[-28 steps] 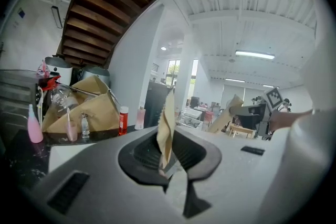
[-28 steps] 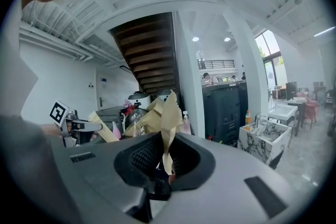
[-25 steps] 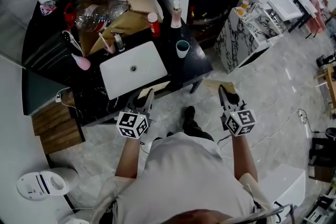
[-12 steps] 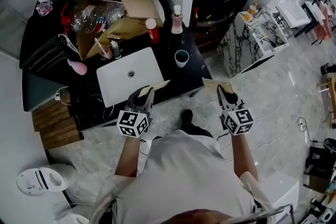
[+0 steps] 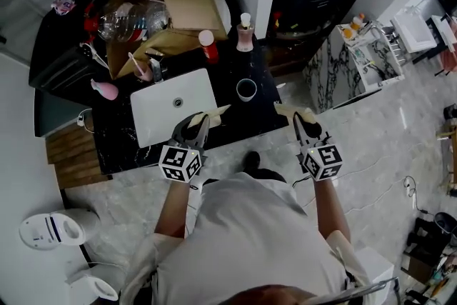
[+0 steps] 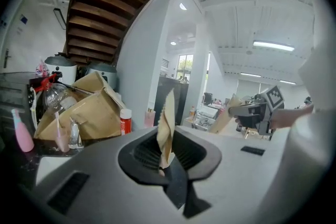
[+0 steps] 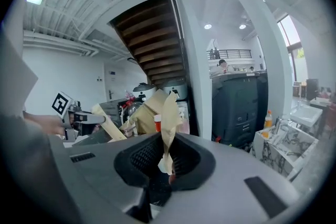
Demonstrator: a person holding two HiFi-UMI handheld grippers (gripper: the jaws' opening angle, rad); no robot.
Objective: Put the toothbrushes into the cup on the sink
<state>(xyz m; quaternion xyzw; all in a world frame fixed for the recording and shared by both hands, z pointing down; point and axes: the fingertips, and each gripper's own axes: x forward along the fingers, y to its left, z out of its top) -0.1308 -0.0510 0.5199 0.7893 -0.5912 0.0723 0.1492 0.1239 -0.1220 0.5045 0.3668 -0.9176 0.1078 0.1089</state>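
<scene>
From the head view I counted two tools, each clamped on one tan paper packet: left tool (image 5: 202,118) on the left packet (image 5: 216,111), right tool (image 5: 300,116) on the right packet (image 5: 288,109). Both were near the single cup (image 5: 246,88) on the table (image 5: 118,131). In the left gripper view, then the right, the wrapping hid any contents.

person wears a pale grey short-sleeved top (image 5: 250,239), a dark trouser leg (image 5: 267,174) and a dark shoe (image 5: 251,158), seen between the left hand-held gripper (image 5: 194,126) and the right hand-held gripper (image 5: 305,126). behind each one's black jaws sits a white cube (image 5: 180,163) with black square markers. up close, grey housing (image 6: 79,170), black ribbed pads (image 6: 144,152).
</scene>
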